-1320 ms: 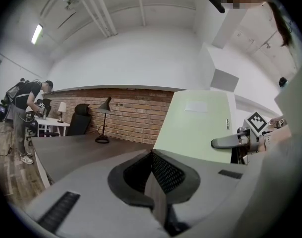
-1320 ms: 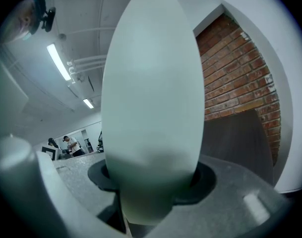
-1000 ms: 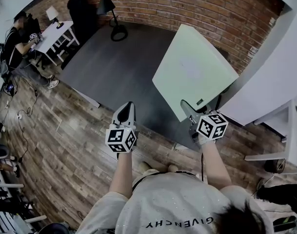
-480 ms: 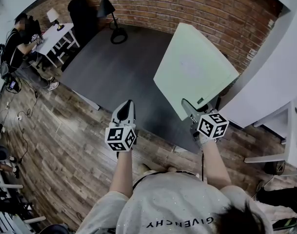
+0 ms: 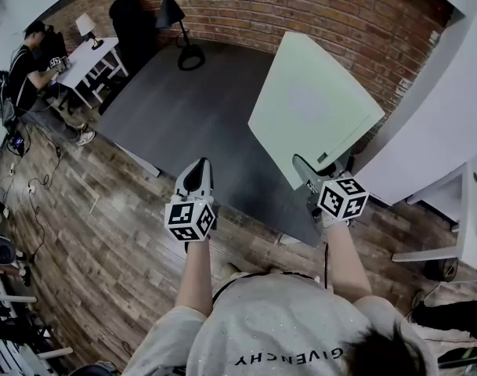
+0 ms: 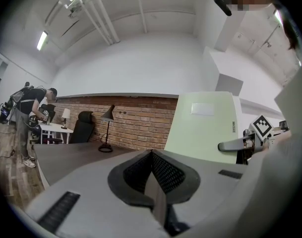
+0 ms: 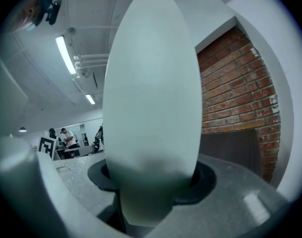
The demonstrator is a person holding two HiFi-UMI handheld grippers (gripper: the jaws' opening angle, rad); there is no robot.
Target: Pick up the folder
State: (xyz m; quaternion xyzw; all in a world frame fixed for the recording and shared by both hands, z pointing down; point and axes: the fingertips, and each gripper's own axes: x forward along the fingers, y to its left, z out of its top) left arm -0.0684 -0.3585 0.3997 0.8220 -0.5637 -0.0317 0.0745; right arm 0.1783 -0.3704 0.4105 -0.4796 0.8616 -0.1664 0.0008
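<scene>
we judge the folder already lifted: it hangs in the air, tilted, above the dark grey floor area, touching nothing but the right gripper, whose fingers are clamped on its near lower edge. the left gripper is empty, fingers closed together, well apart to the folder's left. main risk: the grip sits at one edge of a broad, light sheet – a quick swing or wrist roll could make it pivot or slip out. the white worktop lies just beside the folder's right edge, and the brick wall stands beyond it; either could catch a corner. a floor lamp, a dark chair and a seated person are well clear.
</scene>
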